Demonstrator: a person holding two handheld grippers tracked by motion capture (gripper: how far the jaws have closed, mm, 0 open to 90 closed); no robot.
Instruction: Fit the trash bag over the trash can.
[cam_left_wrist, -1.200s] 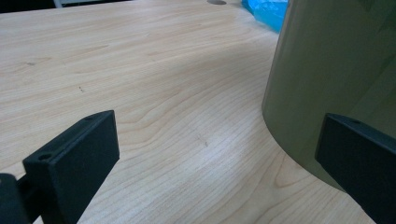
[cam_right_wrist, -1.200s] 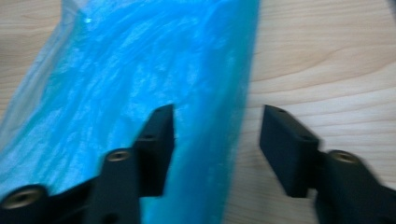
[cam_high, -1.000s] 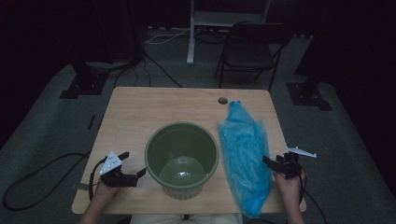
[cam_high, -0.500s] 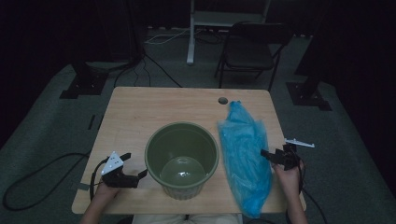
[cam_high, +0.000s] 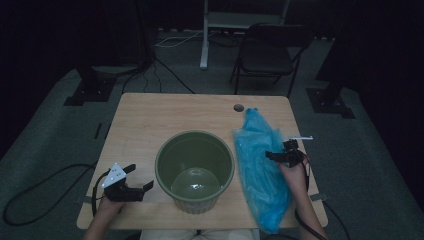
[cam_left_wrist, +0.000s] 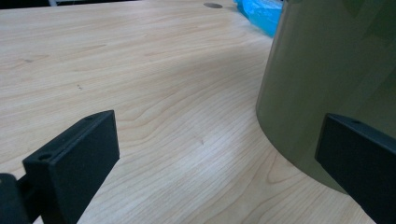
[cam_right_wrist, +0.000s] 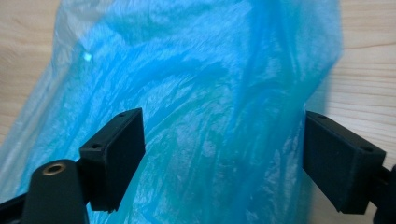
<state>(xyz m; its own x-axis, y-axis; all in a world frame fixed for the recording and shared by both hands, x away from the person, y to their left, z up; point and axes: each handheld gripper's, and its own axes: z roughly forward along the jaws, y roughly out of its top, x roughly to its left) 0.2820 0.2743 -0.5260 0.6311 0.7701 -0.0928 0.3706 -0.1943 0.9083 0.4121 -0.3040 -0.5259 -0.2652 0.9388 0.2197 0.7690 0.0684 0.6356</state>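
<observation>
the blue bag (cam_high: 260, 165) lies flat on the counter (cam_high: 150, 125) just right of the green pot (cam_high: 195, 167). the right claw (cam_high: 274, 156), jaws wide after opening, hovers over it, reaching to pinch; next it must descend and close on the film. the left claw (cam_high: 139, 179) waits open, left of the pot.

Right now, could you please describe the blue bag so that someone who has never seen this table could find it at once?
On the wooden table, look just right of the round green bucket standing in the middle. There a long, crinkled blue plastic bag lies flat, running from the small hole near the far edge to the near edge. It is the only bright blue, soft thing there.
</observation>
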